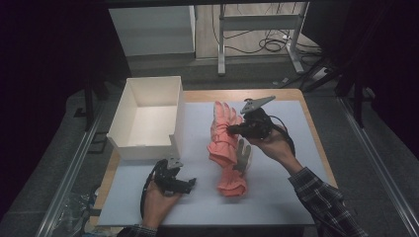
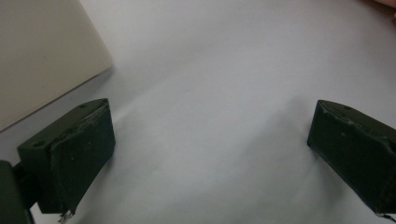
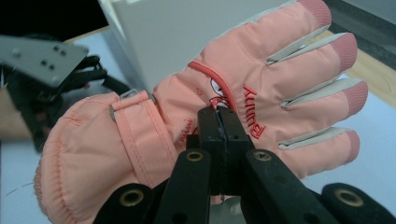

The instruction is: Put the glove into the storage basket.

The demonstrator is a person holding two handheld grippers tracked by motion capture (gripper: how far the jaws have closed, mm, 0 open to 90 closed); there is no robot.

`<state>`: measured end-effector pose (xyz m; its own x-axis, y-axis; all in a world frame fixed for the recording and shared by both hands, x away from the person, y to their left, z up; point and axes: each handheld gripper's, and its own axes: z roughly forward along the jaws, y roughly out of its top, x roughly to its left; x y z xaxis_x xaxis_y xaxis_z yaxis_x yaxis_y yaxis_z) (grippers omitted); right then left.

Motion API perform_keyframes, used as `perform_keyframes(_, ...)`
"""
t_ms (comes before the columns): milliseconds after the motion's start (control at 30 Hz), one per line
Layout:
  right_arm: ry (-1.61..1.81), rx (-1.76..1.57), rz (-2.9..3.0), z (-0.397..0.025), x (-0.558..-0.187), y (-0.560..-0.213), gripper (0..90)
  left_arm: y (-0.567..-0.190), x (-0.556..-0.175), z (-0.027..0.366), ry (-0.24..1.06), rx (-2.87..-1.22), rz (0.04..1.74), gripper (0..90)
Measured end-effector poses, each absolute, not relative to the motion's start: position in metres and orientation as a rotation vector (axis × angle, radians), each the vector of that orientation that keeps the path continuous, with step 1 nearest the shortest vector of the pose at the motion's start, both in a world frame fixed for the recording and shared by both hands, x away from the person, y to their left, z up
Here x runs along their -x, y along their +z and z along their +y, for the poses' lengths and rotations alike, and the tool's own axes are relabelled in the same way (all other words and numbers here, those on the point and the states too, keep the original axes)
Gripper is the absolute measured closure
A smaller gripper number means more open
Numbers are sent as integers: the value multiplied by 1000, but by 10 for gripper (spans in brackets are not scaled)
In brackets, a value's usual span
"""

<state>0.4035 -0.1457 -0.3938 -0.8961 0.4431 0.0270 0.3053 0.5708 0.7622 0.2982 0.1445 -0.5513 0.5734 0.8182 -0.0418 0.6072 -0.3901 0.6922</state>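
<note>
A pink winter glove [image 1: 223,120] [image 3: 261,88] lies palm down in the middle of the white mat, fingers pointing away. My right gripper [image 1: 231,129] [image 3: 219,117] is shut on the fabric of its back, near the red lettering. A second pink glove [image 1: 232,170] with a grey palm lies partly under it, cuff toward the person. My left gripper [image 1: 189,183] [image 2: 210,140] rests low over the bare mat at the front left, jaws wide apart with nothing between them. It also appears as the left gripper [image 3: 42,70] behind the glove's cuff.
An open white box [image 1: 144,147] [image 2: 42,56] [image 3: 187,32] stands at the table's left, just beyond the left gripper. The white mat [image 1: 276,187] covers most of the wooden table. Desk legs and cables lie on the floor beyond the table.
</note>
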Motion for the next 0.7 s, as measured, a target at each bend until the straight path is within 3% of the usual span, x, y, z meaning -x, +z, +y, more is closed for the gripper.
perform_keyframes(400,1182,-625,2680,-173,-361,-412,897,-551,-298,145,401,-2134,1132,6)
perform_keyframes(700,1103,-687,2719,-173,-363,-453,897,-551,-298,144,403,-2132,1132,6)
